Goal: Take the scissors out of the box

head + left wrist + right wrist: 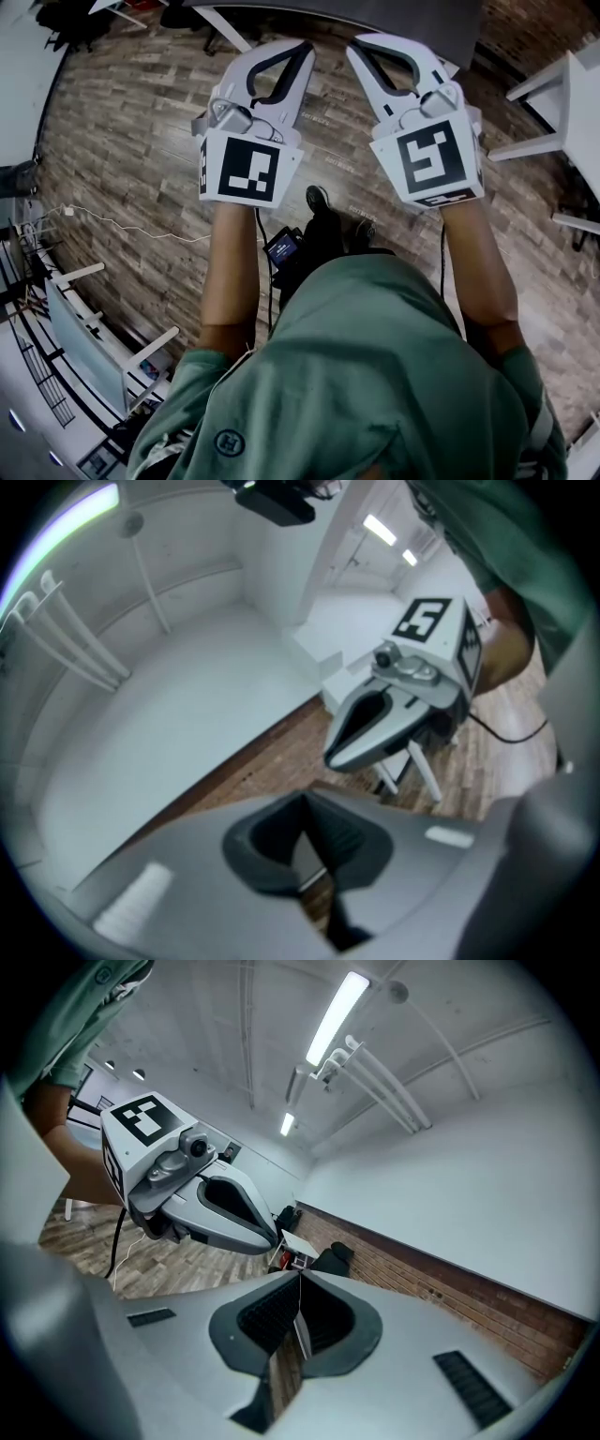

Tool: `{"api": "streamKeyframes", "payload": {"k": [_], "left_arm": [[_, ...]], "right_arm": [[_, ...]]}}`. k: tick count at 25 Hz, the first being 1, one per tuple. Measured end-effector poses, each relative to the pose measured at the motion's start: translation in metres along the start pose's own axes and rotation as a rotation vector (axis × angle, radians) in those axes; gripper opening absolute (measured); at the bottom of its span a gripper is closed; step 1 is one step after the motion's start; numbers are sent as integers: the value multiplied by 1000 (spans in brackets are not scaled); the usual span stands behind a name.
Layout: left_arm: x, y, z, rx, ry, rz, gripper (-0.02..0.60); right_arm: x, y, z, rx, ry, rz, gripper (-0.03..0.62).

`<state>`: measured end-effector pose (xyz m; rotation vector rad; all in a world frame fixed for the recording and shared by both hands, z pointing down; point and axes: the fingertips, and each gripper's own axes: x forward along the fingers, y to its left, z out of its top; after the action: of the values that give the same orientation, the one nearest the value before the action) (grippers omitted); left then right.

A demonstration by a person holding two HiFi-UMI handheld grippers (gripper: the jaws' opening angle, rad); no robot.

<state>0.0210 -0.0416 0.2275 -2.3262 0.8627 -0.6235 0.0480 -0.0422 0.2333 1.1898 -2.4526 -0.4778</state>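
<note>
The left gripper point(295, 56) at eleven o'clock and right gripper point(370, 56) at one o'clock are hanging over the wood floor point(122, 141), jaws pressed together, empty; no view is showing scissors or box.

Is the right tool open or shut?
Shut: the right tool has its jaws pressed together, nothing between them.

- Wood-plank floor point(122, 141), grey-brown, spread below.
- Thin white cable point(141, 228) lying loose across it (toward the left).
- Dark shoe point(318, 199) planted on the planks.
</note>
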Motion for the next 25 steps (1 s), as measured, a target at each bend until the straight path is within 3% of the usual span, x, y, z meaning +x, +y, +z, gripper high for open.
{"api": "streamKeyframes", "payload": {"k": [7, 16, 25], "left_arm": [[21, 6, -3, -5, -31, -22, 0], [44, 101, -67, -23, -89, -42, 0], [55, 108, -77, -14, -156, -25, 0]], "right_arm": [[6, -17, -9, 2, 26, -32, 8], [117, -37, 16, -20, 73, -69, 8], [125, -41, 8, -54, 87, -118, 8]]}}
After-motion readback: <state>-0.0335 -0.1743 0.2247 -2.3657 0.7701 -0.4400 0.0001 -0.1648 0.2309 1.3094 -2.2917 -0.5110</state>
